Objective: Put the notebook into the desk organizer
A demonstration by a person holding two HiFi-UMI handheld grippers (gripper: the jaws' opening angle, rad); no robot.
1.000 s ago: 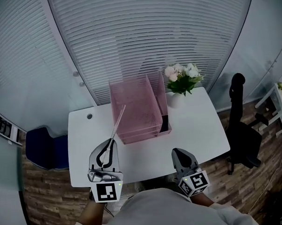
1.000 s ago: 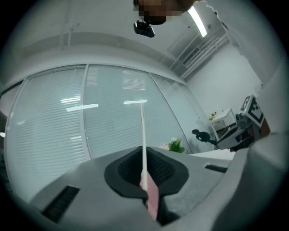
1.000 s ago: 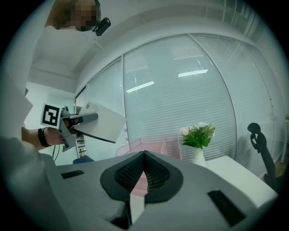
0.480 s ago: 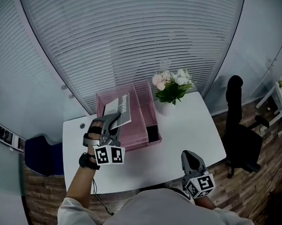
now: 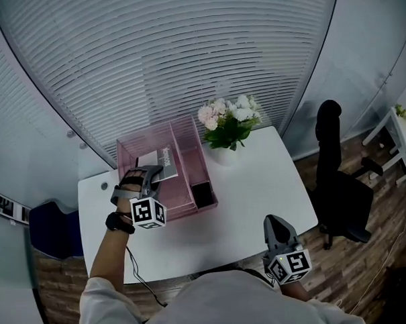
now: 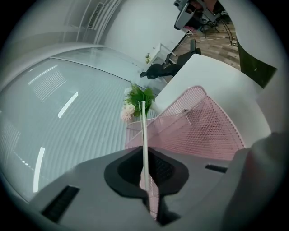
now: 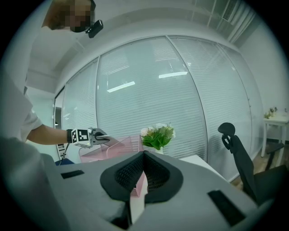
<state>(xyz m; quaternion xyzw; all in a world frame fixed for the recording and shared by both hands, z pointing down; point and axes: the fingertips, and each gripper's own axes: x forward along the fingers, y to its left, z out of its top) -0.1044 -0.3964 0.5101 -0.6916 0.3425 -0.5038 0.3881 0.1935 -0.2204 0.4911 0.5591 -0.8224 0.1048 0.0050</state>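
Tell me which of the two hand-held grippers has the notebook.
The left hand-held gripper: it is shut on the notebook over the pink desk organizer. The right hand-held gripper is shut on nothing, by the table's near edge.

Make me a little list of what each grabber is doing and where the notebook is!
left gripper: shut on the notebook
notebook: over the left part of the pink organizer, not let go yet
right gripper: shut, holding nothing, by the front edge of the desk
flowers: on the desk, right beside the organizer
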